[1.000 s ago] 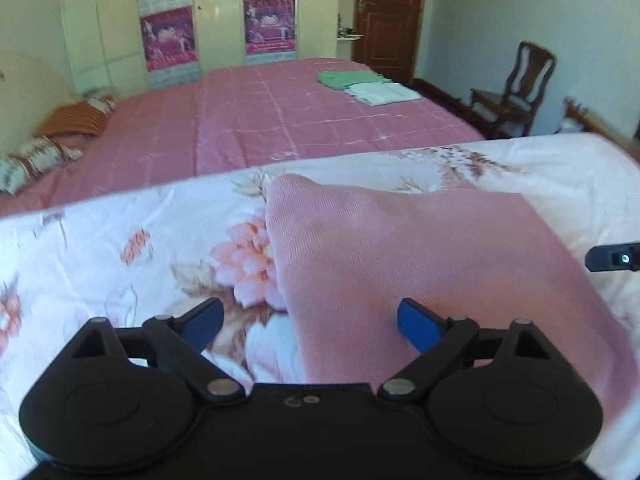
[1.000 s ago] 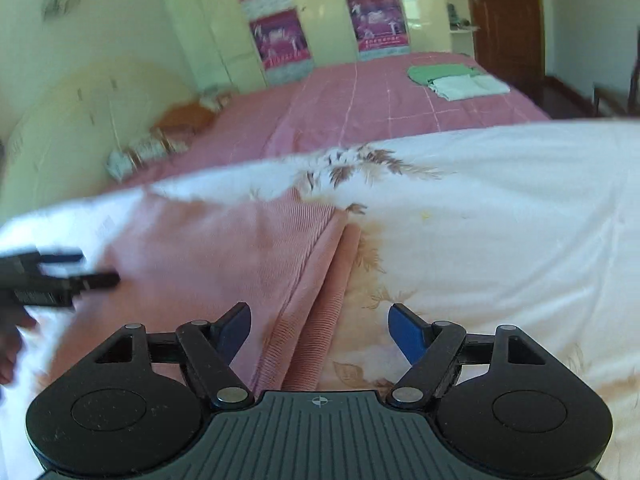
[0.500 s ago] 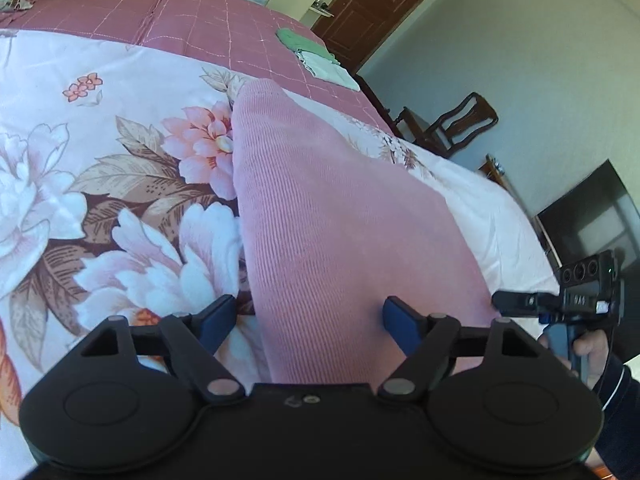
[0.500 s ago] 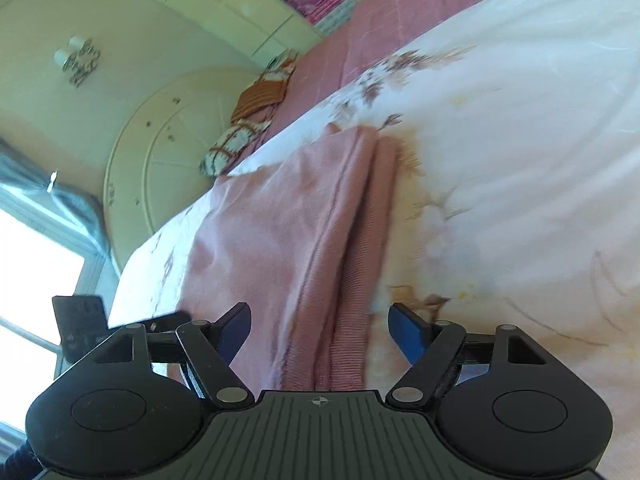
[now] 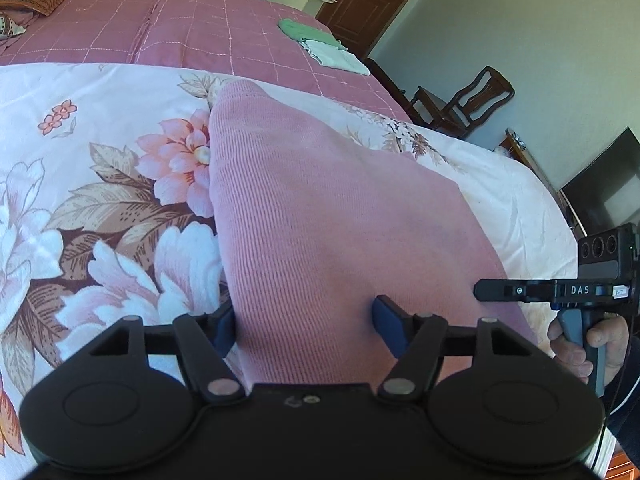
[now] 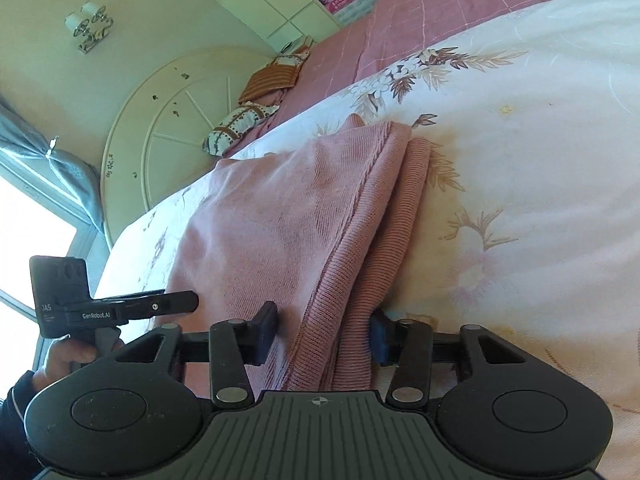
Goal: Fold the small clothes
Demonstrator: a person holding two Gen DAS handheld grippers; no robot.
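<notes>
A pink ribbed knit garment (image 5: 320,216) lies folded lengthwise on a floral bedspread (image 5: 100,208). My left gripper (image 5: 306,326) is open, its blue pads straddling the garment's near left edge. In the right wrist view the garment (image 6: 288,216) shows stacked folded layers along its right side. My right gripper (image 6: 322,332) is open with the near right edge of those layers between its pads. Each gripper also shows in the other's view, the right one (image 5: 560,292) and the left one (image 6: 120,308), held in a hand.
A pink checked quilt (image 5: 192,28) covers the far bed, with folded green and white clothes (image 5: 320,44) on it. Pillows (image 6: 256,96) lie by a round headboard (image 6: 168,120). A wooden chair (image 5: 468,100), a door and a dark TV screen (image 5: 608,184) stand at the right.
Both grippers have dropped down and forward onto the garment's near end, left at its left edge, right at its right edge. Both stay open, the right narrower than before.
</notes>
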